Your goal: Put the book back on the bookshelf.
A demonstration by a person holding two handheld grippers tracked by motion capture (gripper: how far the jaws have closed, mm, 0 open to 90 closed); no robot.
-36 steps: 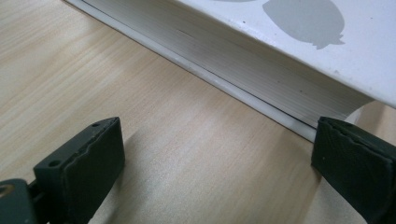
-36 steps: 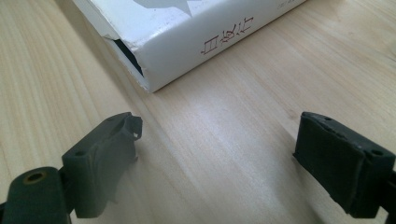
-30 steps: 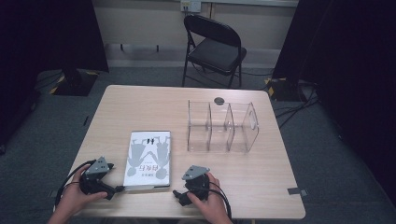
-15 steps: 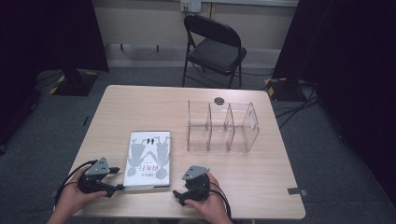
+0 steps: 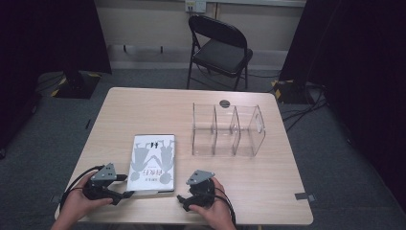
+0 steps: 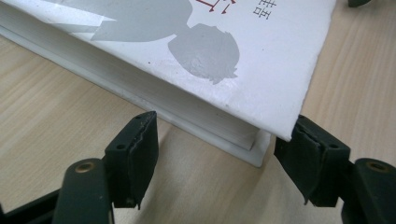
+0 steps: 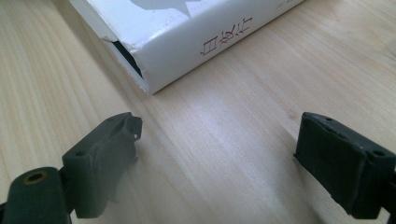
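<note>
Clear divided organizer [image 5: 227, 132] sits on the table [image 5: 143, 108], well beyond both tongs on the far side; three compartments, nothing visible in any of them. A small dark round thing [image 5: 224, 102] lies on the table just behind it.

White book [image 5: 153, 163] lies flat on the table between the two tongs, slightly ahead of them.

Left tongs [image 5: 125, 194]: at the book's near left corner. Jaws have just been closing and now stand partly spread, straddling that corner. In the left gripper view [image 6: 219, 154] the right pad meets the edge of the front cover, the left pad is clear of the page block; not a pinch yet.

Right tongs [image 5: 181, 200]: just beside the book's near right corner, jaws spread wide, bare table between them in the right gripper view [image 7: 215, 154].

View differences: the high view gives the organizer and overall layout. The left gripper view shows the page edges and cover overhang. The right gripper view shows the spine with red characters and a torn corner.
</note>
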